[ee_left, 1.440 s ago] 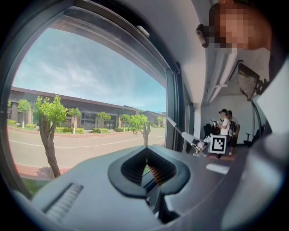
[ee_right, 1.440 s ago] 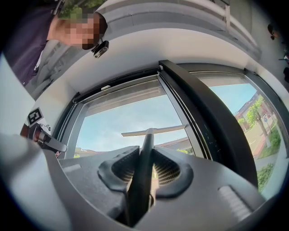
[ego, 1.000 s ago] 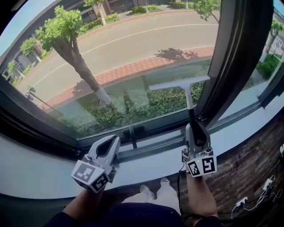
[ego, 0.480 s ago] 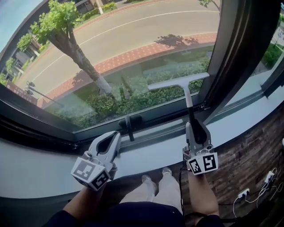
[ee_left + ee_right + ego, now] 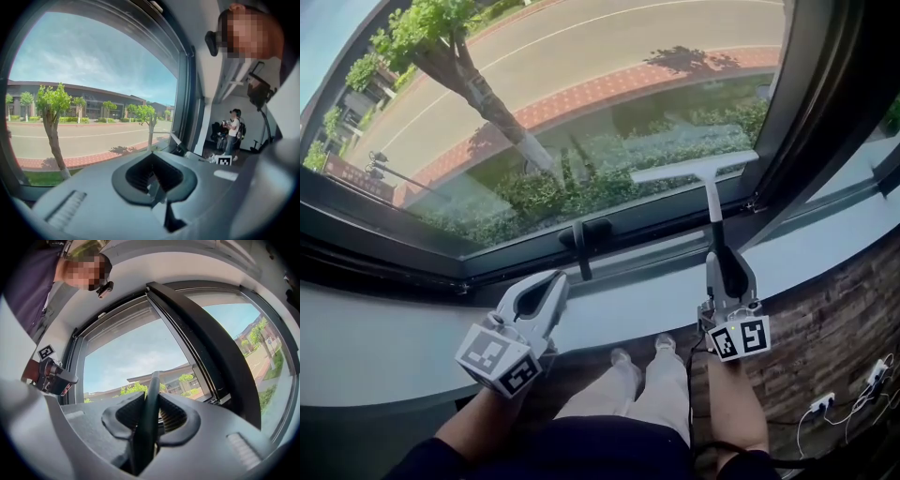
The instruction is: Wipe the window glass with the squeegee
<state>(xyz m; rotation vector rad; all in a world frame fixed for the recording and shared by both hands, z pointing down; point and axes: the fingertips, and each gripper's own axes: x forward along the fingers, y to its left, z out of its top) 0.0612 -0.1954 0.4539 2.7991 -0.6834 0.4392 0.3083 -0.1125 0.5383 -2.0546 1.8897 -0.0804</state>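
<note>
Right gripper (image 5: 719, 258) is clamped hard on the squeegee (image 5: 710, 192); its dark handle runs straight between the jaws and out ahead of them; the blade (image 5: 694, 168) lies crosswise at the far end of the shaft, beyond the jaw tips, against the window glass (image 5: 581, 84); over the last second the blade has come down the pane and now sits just above the bottom frame (image 5: 666, 214), where a second ago a wider band of glass lay between the two; I read this as the downward pass at the pane's right edge being nearly spent; next move, in my judgement, is to lift off and reset higher, further to this gripper's left; left gripper (image 5: 555, 281) has its jaws together on nothing, held low and well to the left of the right one, over the sill (image 5: 384, 347); window latch (image 5: 581, 239) stands just ahead of it
</note>
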